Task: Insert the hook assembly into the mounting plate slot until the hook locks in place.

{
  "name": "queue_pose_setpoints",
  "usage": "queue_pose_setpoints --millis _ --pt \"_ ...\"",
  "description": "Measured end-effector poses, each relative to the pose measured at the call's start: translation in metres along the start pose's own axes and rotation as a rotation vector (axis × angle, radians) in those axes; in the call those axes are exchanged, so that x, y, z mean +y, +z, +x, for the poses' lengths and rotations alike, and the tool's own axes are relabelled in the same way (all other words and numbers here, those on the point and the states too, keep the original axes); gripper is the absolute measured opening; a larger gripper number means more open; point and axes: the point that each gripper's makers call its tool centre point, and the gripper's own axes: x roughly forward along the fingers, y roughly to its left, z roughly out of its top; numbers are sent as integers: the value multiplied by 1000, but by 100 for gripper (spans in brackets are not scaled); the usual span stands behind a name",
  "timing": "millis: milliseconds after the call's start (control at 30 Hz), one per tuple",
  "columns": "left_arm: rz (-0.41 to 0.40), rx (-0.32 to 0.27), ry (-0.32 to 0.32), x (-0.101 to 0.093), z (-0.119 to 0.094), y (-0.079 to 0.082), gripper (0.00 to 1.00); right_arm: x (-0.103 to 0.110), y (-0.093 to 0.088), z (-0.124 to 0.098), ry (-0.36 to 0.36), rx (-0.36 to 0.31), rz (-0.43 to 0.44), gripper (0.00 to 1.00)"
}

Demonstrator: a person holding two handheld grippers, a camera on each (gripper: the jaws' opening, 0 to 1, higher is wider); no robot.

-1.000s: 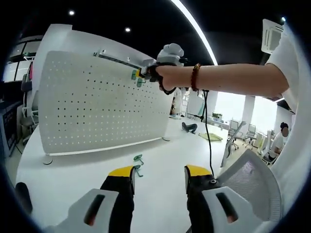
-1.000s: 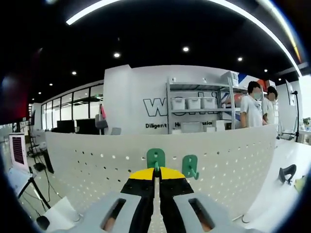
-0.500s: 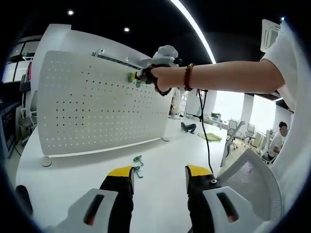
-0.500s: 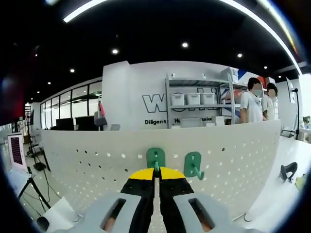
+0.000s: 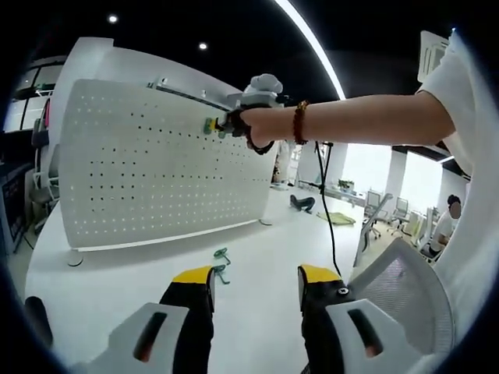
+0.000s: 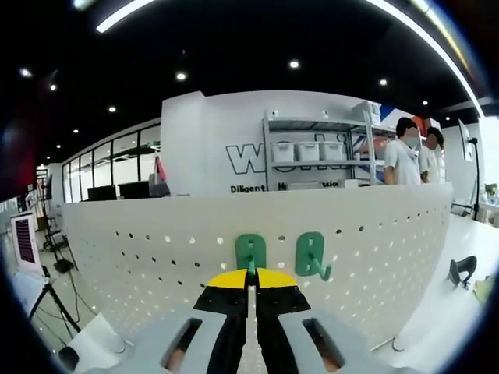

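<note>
Right gripper view: the pegboard [image 6: 156, 257] now stands lower against the room than a second ago, as the right gripper [image 6: 251, 274], jaws closed on a green hook [image 6: 249, 251], works it along the top holes. A second hook [image 6: 310, 255] hangs just right. The left gripper [image 5: 254, 278] waits open, a spare hook [image 5: 221, 263] near its left finger.

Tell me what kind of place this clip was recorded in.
Probably an open-plan office or lab showroom, used as a test area. A white pegboard stands on a white table, metal shelving with storage bins lines the back wall, and office chairs sit by bright windows.
</note>
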Motion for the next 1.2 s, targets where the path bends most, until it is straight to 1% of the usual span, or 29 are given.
queue_pose_setpoints --millis 267,500,567,667,733,833,900,1200 --pt "-2 2 5 0 -1 0 44 1 -1 2 13 1 1 1" --pt "2 0 3 -2 -1 2 45 3 -12 1 42 49 -8 2" --pt "4 2 4 -3 -1 2 45 5 -15 -1 59 52 5 3" --pt "7 5 4 -5 -2 2 45 6 -18 -4 62 57 0 7" --pt "10 6 6 -7 -3 2 45 7 -18 -7 71 55 5 8" --pt "13 10 8 -10 -4 1 45 11 -20 -10 104 56 13 8" --pt "14 21 6 -12 -4 -1 45 10 -23 -13 102 65 19 10" --pt "28 32 -2 -23 -3 0 45 14 -35 -26 141 79 24 10"
